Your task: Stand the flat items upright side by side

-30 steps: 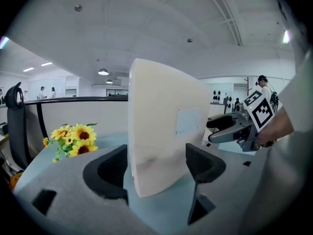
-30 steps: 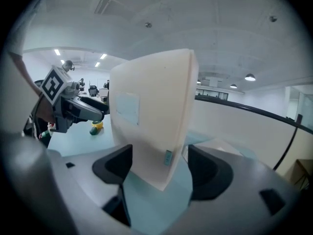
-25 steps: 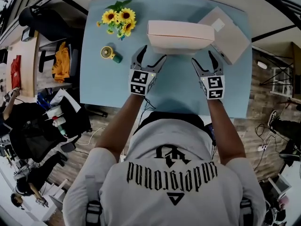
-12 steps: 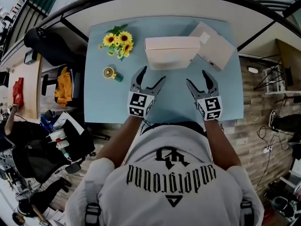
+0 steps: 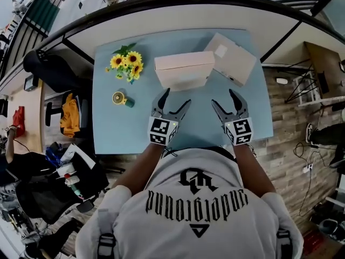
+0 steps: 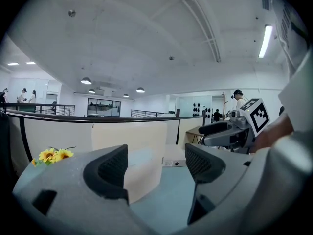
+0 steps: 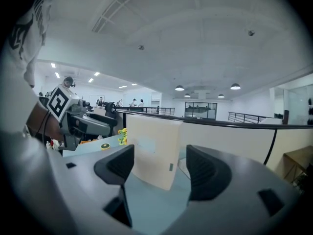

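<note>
Both boxes on the blue table [image 5: 113,128] were closed, so you could not see what they held; the standing box [image 5: 183,69] sat upright on its long edge near the table's middle, and the flat box [image 5: 230,58] lay just beside it at its 2 o'clock, label side up; whether the two touched could not be told.

Your left gripper [image 5: 177,96] hung at the standing box's 6 o'clock, its tongs spread wide and its pads touching nothing; your right gripper [image 5: 222,96] hung at that box's 5 o'clock, tongs likewise spread and pinching nothing; both stayed clear of the boxes.

The sunflowers [image 5: 127,65] lay at 9 o'clock of the standing box, with a yellow round item [image 5: 118,97] at their 7 o'clock.

Only the head view showed the flat box's whole top; the left gripper view gave just a sliver of its edge, low behind the standing box; the right gripper view showed the standing box's broad face and narrow end, and people [image 7: 134,103] at a railing [image 7: 161,110] far behind.
</note>
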Motion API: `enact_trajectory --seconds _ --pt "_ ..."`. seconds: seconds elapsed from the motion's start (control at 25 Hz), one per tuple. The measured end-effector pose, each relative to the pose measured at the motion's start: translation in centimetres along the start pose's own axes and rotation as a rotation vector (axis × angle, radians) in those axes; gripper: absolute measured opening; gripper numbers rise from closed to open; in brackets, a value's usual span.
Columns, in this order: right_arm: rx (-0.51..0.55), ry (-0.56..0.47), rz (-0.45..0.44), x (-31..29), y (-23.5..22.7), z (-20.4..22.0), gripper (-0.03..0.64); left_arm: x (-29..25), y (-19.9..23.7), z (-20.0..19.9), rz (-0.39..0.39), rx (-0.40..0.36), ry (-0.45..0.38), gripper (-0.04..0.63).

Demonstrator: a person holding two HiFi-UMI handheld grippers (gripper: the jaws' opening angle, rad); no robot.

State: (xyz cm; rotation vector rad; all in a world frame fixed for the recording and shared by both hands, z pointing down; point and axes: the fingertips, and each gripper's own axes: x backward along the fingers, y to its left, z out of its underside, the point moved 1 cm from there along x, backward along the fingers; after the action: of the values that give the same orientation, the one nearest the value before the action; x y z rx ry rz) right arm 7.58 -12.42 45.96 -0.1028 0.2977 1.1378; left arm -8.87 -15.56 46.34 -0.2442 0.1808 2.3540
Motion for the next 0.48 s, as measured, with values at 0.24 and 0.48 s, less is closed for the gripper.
enact_trajectory --seconds 0.24,0.48 --pt "0.001 -0.009 -0.020 0.5 -3.2 0.0 0.334 -3.3 -2.5 -0.4 0.007 0.008 0.011 0.379" --pt "0.004 -0.007 -0.077 1.6 -8.7 1.1 0.334 -7.5 -6.7 -1.1 -0.023 0.019 0.021 0.379"
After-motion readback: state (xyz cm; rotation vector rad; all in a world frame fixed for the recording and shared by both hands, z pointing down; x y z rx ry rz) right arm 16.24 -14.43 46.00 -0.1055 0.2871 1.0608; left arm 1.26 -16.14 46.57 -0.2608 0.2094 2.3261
